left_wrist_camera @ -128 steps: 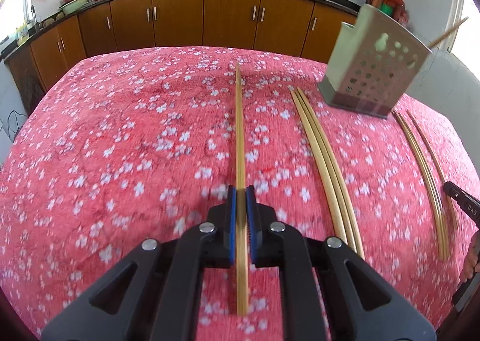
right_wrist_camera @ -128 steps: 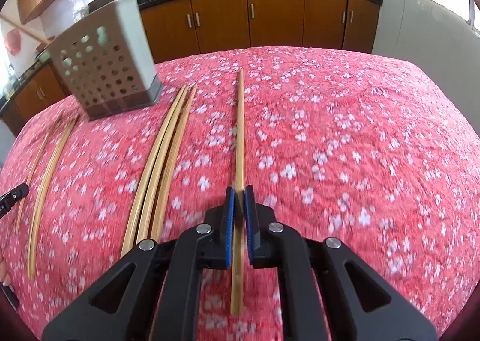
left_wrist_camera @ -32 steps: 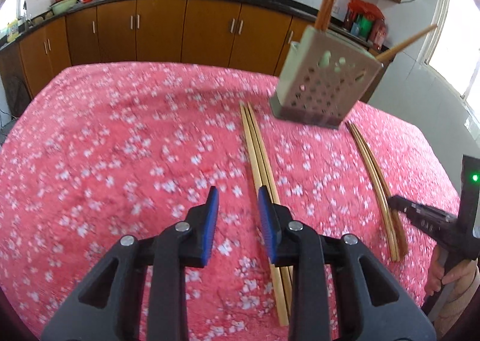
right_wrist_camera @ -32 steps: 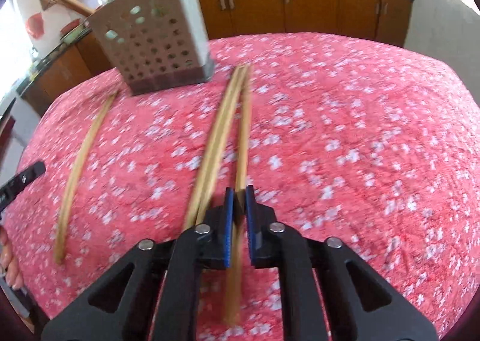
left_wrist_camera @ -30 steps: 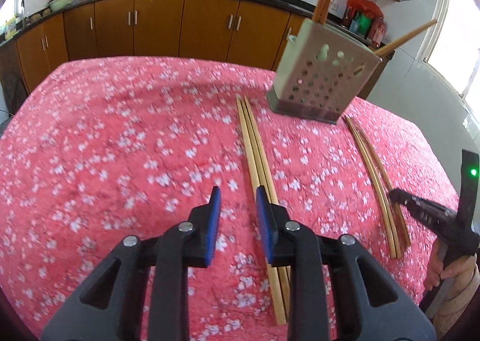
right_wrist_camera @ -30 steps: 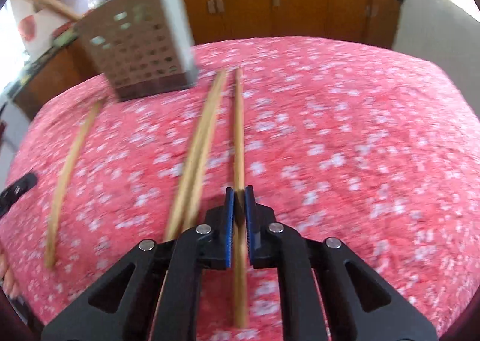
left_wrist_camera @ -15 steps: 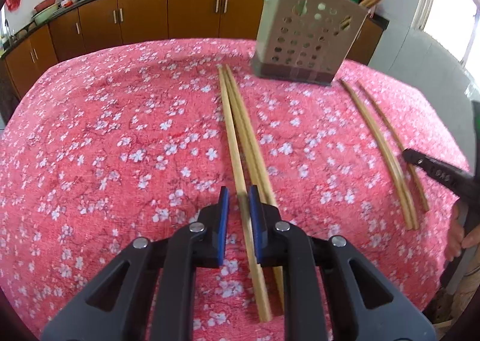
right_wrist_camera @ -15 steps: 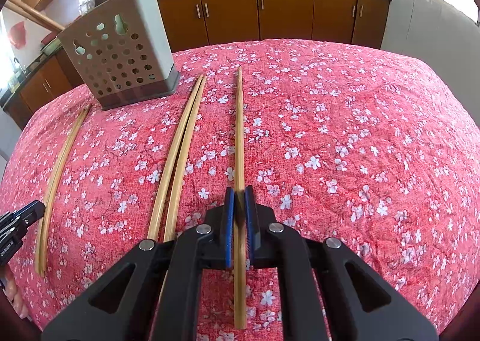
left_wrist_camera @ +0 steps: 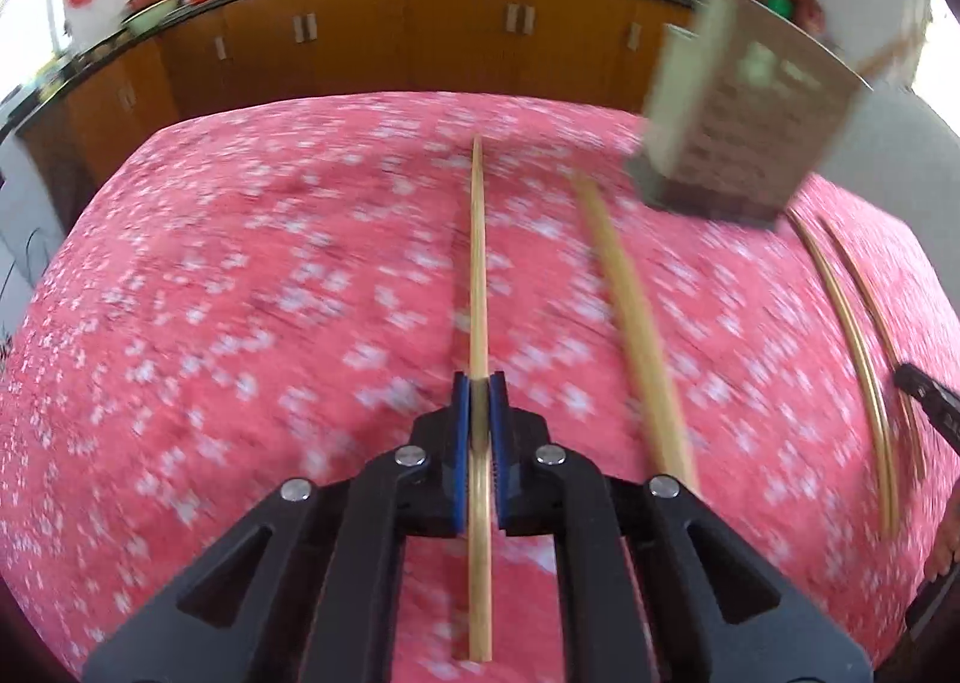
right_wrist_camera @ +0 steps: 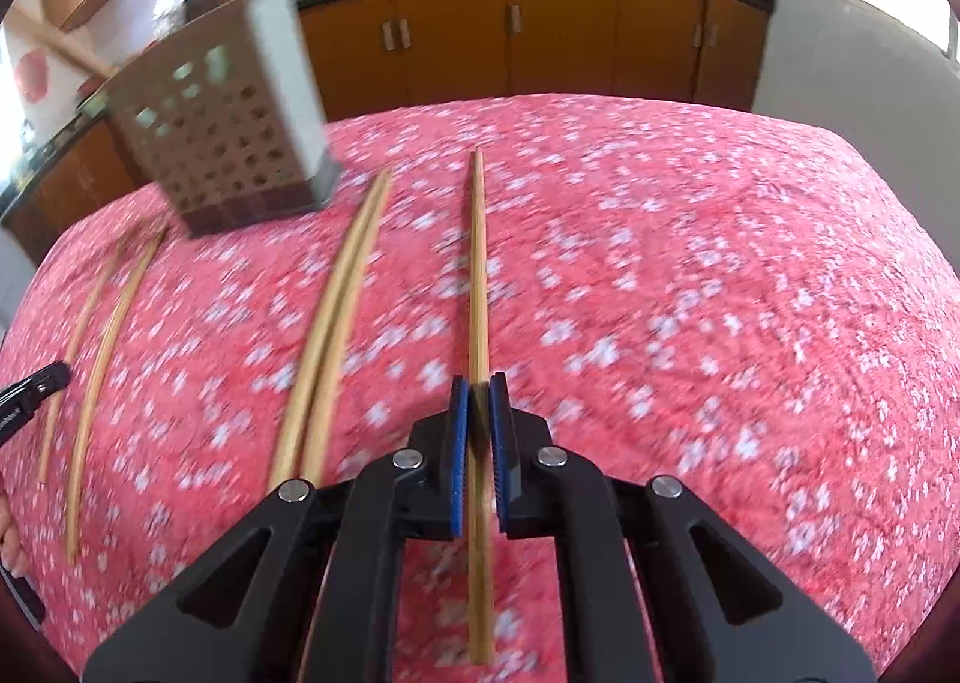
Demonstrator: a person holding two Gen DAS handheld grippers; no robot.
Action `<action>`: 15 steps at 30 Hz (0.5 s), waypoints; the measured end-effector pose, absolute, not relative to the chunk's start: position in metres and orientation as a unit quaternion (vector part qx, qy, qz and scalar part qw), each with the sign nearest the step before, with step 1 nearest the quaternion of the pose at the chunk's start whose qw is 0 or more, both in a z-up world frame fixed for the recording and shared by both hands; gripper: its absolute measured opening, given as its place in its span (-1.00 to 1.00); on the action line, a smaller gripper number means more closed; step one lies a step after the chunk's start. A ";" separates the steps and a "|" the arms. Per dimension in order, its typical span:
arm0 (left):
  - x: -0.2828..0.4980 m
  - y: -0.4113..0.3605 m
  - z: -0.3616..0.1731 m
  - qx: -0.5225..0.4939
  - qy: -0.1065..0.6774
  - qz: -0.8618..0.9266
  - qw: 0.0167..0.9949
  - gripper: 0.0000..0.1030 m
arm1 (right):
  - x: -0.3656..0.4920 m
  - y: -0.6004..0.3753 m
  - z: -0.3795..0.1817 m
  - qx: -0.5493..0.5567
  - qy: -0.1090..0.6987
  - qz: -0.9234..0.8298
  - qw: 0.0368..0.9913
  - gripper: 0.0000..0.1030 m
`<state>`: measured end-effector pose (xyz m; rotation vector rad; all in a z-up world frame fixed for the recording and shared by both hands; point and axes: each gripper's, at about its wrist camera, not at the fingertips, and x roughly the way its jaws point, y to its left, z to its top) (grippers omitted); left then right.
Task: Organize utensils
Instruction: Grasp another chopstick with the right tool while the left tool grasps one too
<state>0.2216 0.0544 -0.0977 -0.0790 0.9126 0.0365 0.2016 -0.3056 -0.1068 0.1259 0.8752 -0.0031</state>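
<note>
My left gripper (left_wrist_camera: 479, 383) is shut on a bamboo chopstick (left_wrist_camera: 477, 263) that points away along the fingers. My right gripper (right_wrist_camera: 479, 386) is shut on another chopstick (right_wrist_camera: 477, 275) the same way. The grey perforated utensil holder (left_wrist_camera: 738, 143) stands on the red floral cloth at the far right of the left wrist view and at the far left of the right wrist view (right_wrist_camera: 228, 131), with chopsticks standing in it. Loose chopsticks (left_wrist_camera: 636, 323) lie in front of it, and two more (left_wrist_camera: 852, 323) lie to its right.
The red floral tablecloth (right_wrist_camera: 720, 293) covers the whole table. Brown kitchen cabinets (left_wrist_camera: 360, 47) with woks on the counter run behind it. The loose pair (right_wrist_camera: 336, 311) and the outer pair (right_wrist_camera: 102, 347) lie left of my right gripper.
My left gripper has closed on one chopstick from the loose group and lifted it clear, swinging left. My right gripper still holds its chopstick; both views are motion-blurred.
</note>
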 end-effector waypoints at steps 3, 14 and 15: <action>0.226 0.068 -0.098 -0.045 0.435 0.020 0.899 -0.79 | 0.207 -0.313 -0.109 0.073 0.419 -0.007 0.905 -0.84; 0.224 0.071 -0.097 -0.055 0.429 0.018 0.901 -0.79 | 0.207 -0.313 -0.110 0.072 0.416 -0.009 0.906 -0.83; 0.224 0.072 -0.097 -0.056 0.429 0.018 0.901 -0.79 | 0.207 -0.313 -0.110 0.072 0.416 -0.009 0.906 -0.83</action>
